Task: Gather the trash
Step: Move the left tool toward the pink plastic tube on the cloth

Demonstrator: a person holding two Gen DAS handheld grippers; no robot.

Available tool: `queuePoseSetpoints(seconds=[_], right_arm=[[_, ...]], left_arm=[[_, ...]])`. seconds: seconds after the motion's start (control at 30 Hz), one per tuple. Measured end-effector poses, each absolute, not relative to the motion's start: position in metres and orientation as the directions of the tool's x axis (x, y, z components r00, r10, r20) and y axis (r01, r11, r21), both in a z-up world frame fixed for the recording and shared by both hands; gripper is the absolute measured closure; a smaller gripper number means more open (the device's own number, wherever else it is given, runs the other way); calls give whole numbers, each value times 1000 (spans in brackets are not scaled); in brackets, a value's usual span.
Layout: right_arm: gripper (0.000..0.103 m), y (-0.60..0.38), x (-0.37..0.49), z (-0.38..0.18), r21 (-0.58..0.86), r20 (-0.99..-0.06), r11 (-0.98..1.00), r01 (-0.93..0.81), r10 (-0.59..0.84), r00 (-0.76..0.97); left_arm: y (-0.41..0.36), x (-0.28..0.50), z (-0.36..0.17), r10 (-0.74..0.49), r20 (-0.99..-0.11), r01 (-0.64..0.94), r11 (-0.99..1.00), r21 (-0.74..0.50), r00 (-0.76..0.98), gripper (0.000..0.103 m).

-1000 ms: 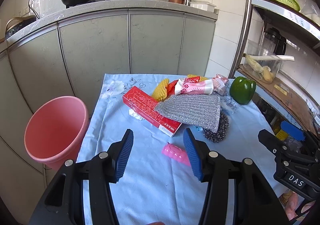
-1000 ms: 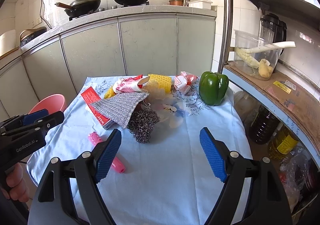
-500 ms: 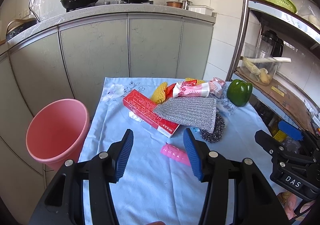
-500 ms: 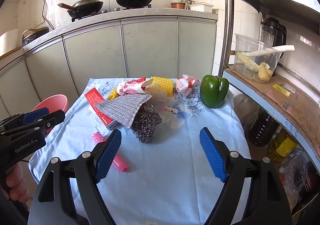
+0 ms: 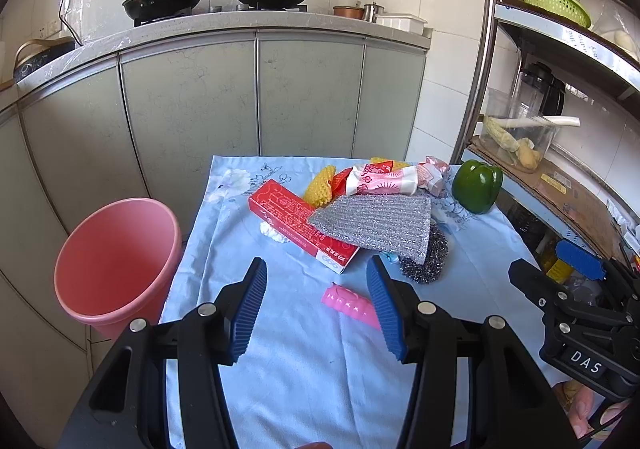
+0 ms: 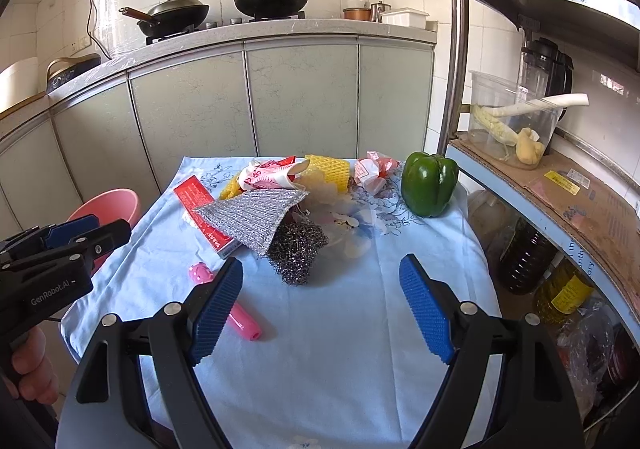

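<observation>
A small table with a light blue cloth (image 5: pixel 304 361) carries a pile of litter: a red box (image 5: pixel 296 225), a silver scouring cloth (image 5: pixel 376 223), a steel wool ball (image 5: pixel 430 263), a pink-white wrapper (image 5: pixel 384 181), yellow foam netting (image 5: pixel 318 187) and a pink tube (image 5: pixel 350 303). A pink bin (image 5: pixel 116 265) stands on the floor at the table's left. My left gripper (image 5: pixel 316 309) hovers open over the near cloth, just short of the pink tube. My right gripper (image 6: pixel 320 307) is open above the front of the table, and nothing is between its fingers.
A green pepper (image 6: pixel 429 183) sits at the table's far right corner. Metal shelving (image 6: pixel 560 185) with a clear container and oil bottles runs along the right. Grey cabinets (image 5: pixel 256 97) under a counter with two woks close the back. A hand holds each gripper.
Both grippers have drawn back and risen slightly, so the table's items sit a little farther off. The jaws of both stay open; nothing on the table has moved.
</observation>
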State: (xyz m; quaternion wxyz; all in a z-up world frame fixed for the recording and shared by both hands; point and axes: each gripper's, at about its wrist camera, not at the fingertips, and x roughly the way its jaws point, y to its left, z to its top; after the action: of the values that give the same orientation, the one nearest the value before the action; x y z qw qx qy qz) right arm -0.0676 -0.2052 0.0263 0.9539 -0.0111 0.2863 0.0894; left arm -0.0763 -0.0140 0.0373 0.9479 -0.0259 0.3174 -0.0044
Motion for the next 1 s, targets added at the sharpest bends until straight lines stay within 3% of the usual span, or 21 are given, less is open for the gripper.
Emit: queuePoseSetpoints(seconds=[1.0], right_arm=[[22,-199,-48,17,46,-570,980,-195,186,800]], left_arm=[[-5,-60,24,-17,-629,-19,999,-50,777,52]])
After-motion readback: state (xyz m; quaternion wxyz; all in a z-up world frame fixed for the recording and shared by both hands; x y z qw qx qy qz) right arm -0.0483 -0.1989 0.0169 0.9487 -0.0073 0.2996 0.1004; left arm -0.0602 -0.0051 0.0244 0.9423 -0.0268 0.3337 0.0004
